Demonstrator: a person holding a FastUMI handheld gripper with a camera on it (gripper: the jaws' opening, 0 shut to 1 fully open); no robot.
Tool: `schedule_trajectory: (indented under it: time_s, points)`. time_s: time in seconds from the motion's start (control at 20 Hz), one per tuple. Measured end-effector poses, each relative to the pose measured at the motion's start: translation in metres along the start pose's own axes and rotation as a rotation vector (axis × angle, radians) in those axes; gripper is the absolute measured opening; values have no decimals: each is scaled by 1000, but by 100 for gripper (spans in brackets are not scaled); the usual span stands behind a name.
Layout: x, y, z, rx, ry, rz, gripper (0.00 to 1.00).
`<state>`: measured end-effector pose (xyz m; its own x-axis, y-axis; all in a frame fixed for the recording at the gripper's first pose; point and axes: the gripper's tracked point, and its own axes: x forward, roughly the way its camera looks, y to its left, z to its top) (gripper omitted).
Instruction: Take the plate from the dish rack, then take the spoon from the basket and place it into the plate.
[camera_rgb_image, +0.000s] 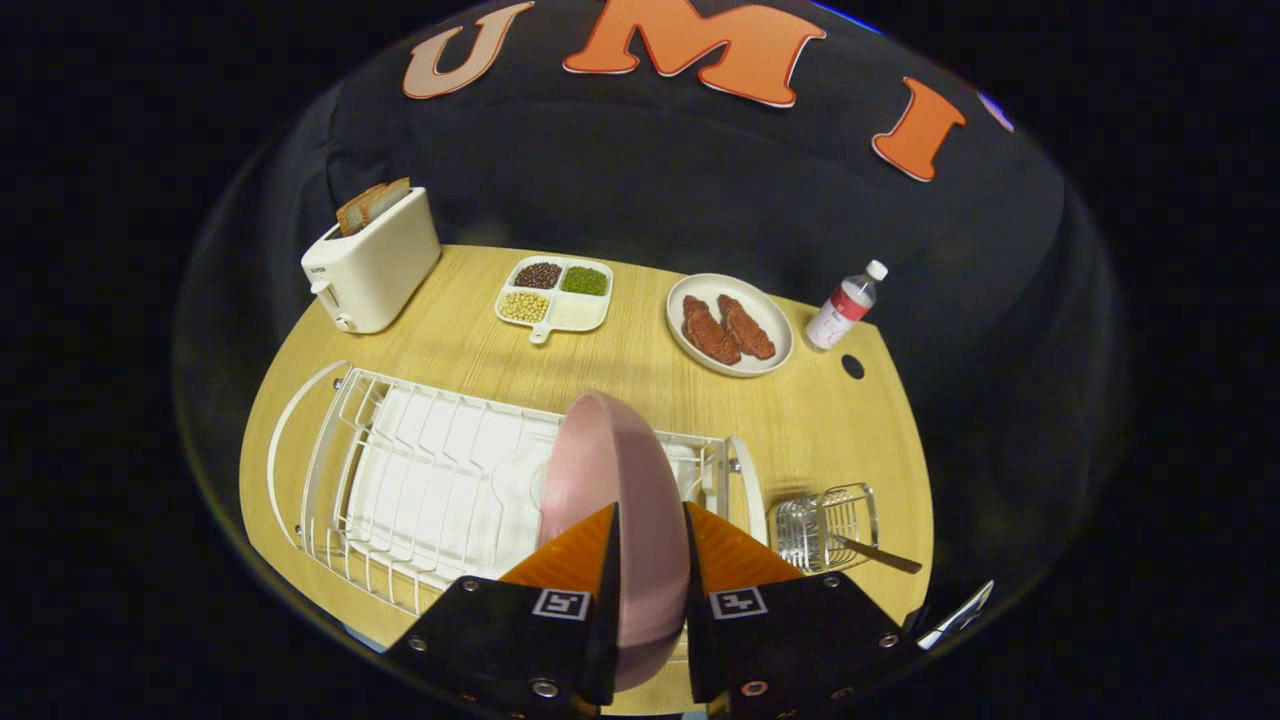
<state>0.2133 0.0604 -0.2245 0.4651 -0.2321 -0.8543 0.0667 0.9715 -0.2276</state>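
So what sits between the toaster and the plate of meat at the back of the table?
In the gripper view, a four-compartment tray of beans lies between the toaster and the meat plate. The gripper is shut on the pink plate.

- The pink plate stands on edge, pinched between both fingers of the claw, over the white wire dish rack.
- The spoon lies tilted in the small wire basket just beside the rack, its handle poking out over the rim.

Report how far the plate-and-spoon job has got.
Done: nothing is finished yet. In hand: the gripper is shut on the upright pink round plate, over the white wire dish rack. Left: set the plate down, then move the metal spoon from the wire basket into it.
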Motion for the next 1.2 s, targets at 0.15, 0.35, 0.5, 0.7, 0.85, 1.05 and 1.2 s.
schedule_trajectory:
  time_s: [0.15, 0.35, 0.5, 0.7, 0.85, 1.05, 1.2]
  points:
    - [-16, 5, 3, -6, -16, 22, 27]
    - [-42, -3, 2, -1, -54, 44, 27]
    - [-65, -9, -6, 4, -91, 72, 26]
    - [-86, -8, -27, -12, -127, 119, 26]
    - [-98, -12, -46, -47, -141, 129, 27]
    - [-111, -12, -73, -41, -144, 177, 27]
    - [-114, -12, -105, -36, -122, 212, 27]
